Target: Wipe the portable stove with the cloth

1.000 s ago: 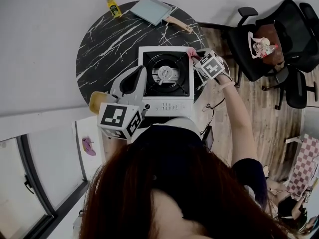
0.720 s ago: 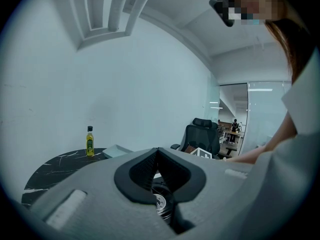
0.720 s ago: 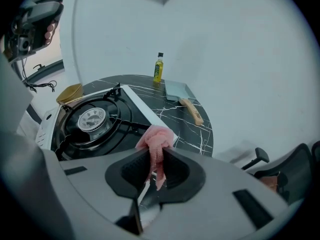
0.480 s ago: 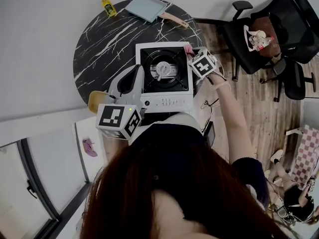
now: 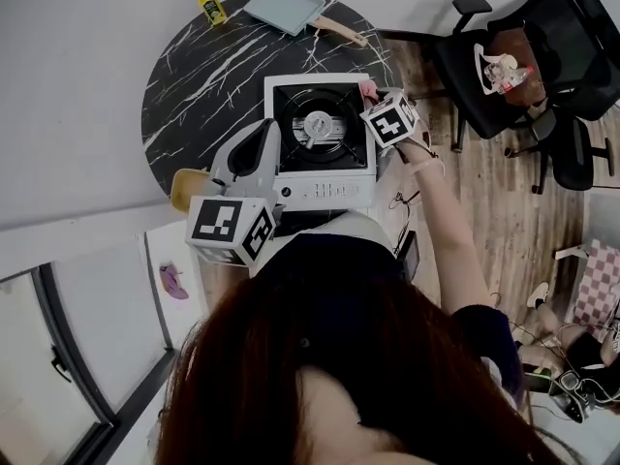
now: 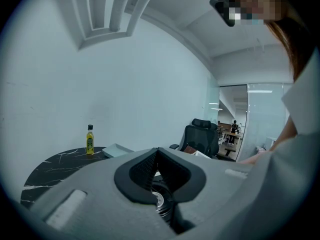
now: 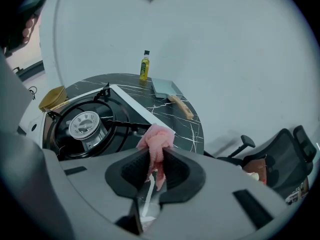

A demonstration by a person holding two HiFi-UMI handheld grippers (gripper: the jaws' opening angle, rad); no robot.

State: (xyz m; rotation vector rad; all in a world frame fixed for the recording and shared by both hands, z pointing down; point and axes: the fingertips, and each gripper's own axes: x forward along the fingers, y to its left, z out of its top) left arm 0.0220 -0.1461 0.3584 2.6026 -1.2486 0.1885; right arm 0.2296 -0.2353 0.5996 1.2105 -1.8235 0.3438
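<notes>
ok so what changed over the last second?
Right gripper, shut on the pink cloth, shifted slightly left, in over the stove's right rim, cloth kept near the far right corner. Nothing grabbed or released. Left gripper, bottle, pan unmoved.

The cloth (image 7: 156,139) is pink, and the portable stove (image 5: 320,153) is white round a black top. The table (image 5: 199,66) is black with white marble veins — on it are a yellow bottle (image 5: 207,4) with a black cap and a pale blue-grey pan (image 5: 284,8) with a brown handle. The left gripper (image 6: 158,153) and right gripper (image 7: 156,156) are grey, with black-and-white marker cubes.
</notes>
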